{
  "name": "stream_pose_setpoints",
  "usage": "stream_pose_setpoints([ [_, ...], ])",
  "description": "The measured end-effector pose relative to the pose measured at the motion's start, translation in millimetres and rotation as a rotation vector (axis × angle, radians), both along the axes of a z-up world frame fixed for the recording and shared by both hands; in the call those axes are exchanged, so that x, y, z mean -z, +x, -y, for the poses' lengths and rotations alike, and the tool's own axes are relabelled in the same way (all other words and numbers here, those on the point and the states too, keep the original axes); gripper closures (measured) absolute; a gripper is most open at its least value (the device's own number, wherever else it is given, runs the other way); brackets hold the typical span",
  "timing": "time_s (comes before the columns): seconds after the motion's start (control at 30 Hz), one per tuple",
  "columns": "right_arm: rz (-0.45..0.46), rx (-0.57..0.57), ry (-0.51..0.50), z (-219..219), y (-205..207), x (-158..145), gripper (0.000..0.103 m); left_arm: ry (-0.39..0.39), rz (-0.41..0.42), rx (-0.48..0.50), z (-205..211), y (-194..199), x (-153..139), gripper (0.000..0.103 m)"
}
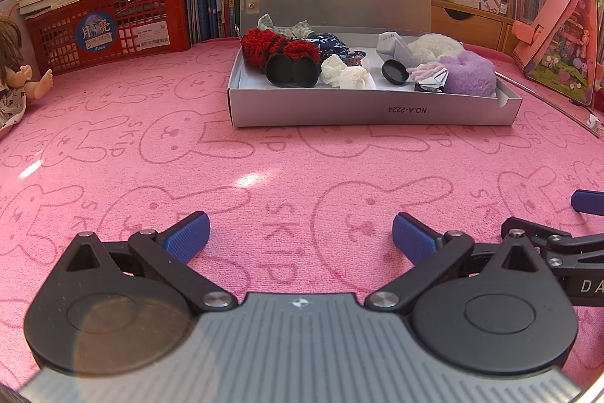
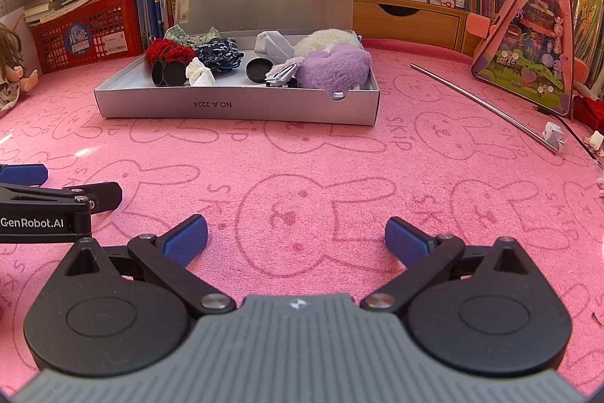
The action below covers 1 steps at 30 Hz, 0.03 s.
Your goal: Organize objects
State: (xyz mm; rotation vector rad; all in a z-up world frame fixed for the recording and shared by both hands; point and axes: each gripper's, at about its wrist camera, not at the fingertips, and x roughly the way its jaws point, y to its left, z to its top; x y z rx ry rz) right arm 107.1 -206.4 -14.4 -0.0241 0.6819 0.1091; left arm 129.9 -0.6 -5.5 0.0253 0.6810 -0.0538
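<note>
Left gripper (image 1: 301, 233): hovers low over the pink towel, jaws spread wide, nothing between the blue pads (image 1: 187, 237).
Right gripper (image 2: 296, 236): also low over the towel, jaws spread wide and empty; its blue fingertip shows at the right edge of the left wrist view.
Grippers to each other: side by side, near one another, both facing the box.
Grey box (image 1: 373, 109): lies on the towel ahead of both grippers, well apart from the fingertips, lid standing upright at the back; "NO.A-2224" reads upside down on its front wall. In the right wrist view (image 2: 241, 108) it sits ahead and a little to the left.
Box contents, left part: red knitted piece (image 1: 277, 48), two black round caps (image 1: 292, 71) leaning together, white crumpled cloth (image 1: 343, 72), dark blue patterned fabric (image 1: 332, 44).
Box contents, right part: a single black cap (image 1: 394, 72), grey folded paper shape (image 1: 394, 48), white fluffy item (image 1: 434, 48), purple fluffy item (image 1: 470, 74) against the right wall.
Pink towel (image 1: 264, 153): printed with rabbit outlines and "SKIP", bare between grippers and box.
Outside the box: metal rod (image 2: 483, 106) lies slanted on the towel to the right, a small white paper piece (image 2: 553, 135) near its close end.
Surroundings: red basket (image 1: 113, 25) at back left under stacked books, doll (image 1: 15, 70) at the left edge, pink triangular toy house (image 2: 528, 36) at right.
</note>
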Motion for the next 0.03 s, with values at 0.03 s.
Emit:
stream_pose_setpoints([
  [0.03, 0.000, 0.000, 0.000, 0.0, 0.0, 0.0, 0.000, 0.000, 0.000, 0.000, -0.2, 0.0, 0.0, 0.000],
])
